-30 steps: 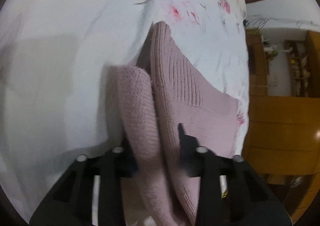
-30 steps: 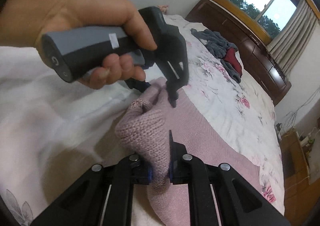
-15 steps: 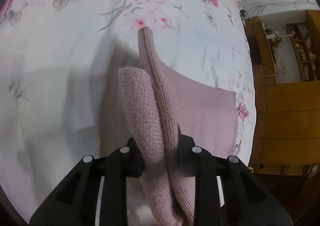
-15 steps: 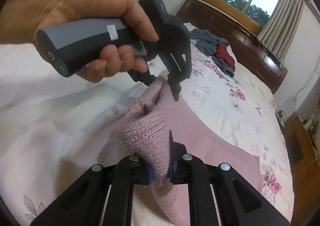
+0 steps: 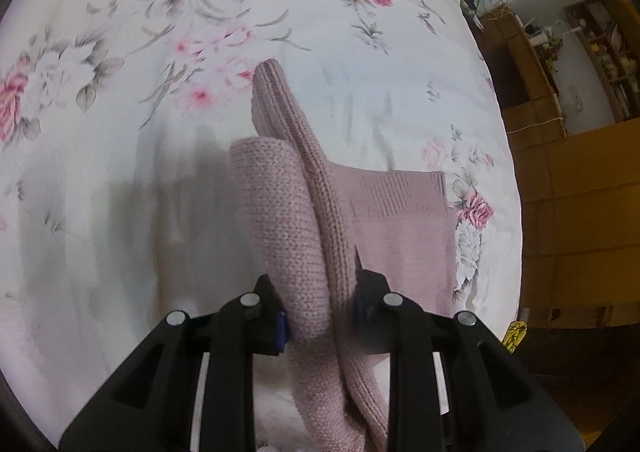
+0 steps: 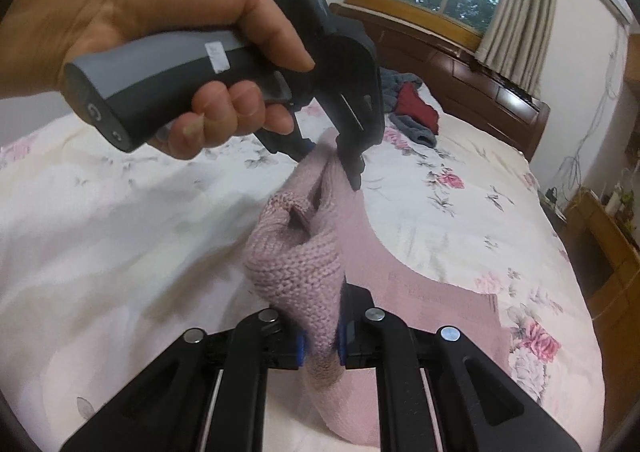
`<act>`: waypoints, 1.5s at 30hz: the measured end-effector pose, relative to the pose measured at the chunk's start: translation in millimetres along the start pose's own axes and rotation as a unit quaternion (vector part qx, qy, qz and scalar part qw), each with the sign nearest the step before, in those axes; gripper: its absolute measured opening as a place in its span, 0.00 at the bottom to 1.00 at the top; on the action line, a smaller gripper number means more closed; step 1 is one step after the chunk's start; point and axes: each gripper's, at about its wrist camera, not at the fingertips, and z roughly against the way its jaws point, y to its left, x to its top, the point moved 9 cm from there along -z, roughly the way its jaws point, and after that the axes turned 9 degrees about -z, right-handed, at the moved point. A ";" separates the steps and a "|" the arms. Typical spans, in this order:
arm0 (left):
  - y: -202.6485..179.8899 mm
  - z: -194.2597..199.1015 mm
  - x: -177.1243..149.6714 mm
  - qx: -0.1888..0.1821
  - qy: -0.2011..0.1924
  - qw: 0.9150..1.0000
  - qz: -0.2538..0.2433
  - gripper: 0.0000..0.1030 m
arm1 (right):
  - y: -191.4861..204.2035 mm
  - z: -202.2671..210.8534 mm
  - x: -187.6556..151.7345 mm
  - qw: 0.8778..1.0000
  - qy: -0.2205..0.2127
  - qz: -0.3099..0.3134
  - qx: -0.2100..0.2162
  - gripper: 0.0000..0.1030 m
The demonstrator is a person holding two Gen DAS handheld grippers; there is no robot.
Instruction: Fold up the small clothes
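Pink knit (image 6: pixel 296 272): lifted edge pinched by left claw (image 5: pixel 320 316) and right claw (image 6: pixel 320 340); remainder flat on floral bed (image 6: pixel 440 212).

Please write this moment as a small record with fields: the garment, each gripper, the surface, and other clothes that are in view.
garment: pink knit sweater, upper edge lifted, lower part lying flat on the bed
left gripper: shut on the sweater edge; a hand holds its handle
right gripper: shut on a bunched fold of the sweater
surface: floral bedspread
other clothes: grey and red pile near the wooden headboard
fold state: not yet finished; fabric hangs between both grippers
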 end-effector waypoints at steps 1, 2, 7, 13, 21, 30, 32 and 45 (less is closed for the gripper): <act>-4.4 0.8 1.0 0.003 0.000 1.000 -0.002 0.22 | -2.4 2.9 0.9 1.000 -0.001 -0.004 0.001 0.10; -9.1 1.3 1.7 0.007 0.001 1.000 -0.005 0.22 | -4.9 6.0 1.6 1.000 -0.003 -0.008 0.000 0.10; -35.2 1.3 8.4 0.020 0.001 1.000 -0.019 0.22 | -21.1 21.2 6.6 1.000 -0.014 -0.024 -0.001 0.10; -57.9 -1.3 12.7 0.035 0.006 0.999 -0.032 0.22 | -43.6 28.5 7.7 0.999 -0.016 -0.050 -0.002 0.10; -83.7 -7.7 15.7 0.057 0.011 0.997 -0.048 0.22 | -66.0 36.6 6.9 0.997 -0.019 -0.075 -0.002 0.10; -115.1 -30.7 19.4 0.083 0.027 0.994 -0.072 0.22 | -91.1 41.1 -5.3 0.994 -0.012 -0.113 -0.002 0.10; -122.1 -37.3 20.0 0.087 0.031 0.993 -0.077 0.22 | -97.2 41.3 -8.7 0.993 -0.010 -0.121 0.000 0.10; -165.4 -81.5 20.7 0.116 0.060 0.985 -0.111 0.22 | -141.1 42.7 -32.9 0.986 0.003 -0.169 -0.001 0.10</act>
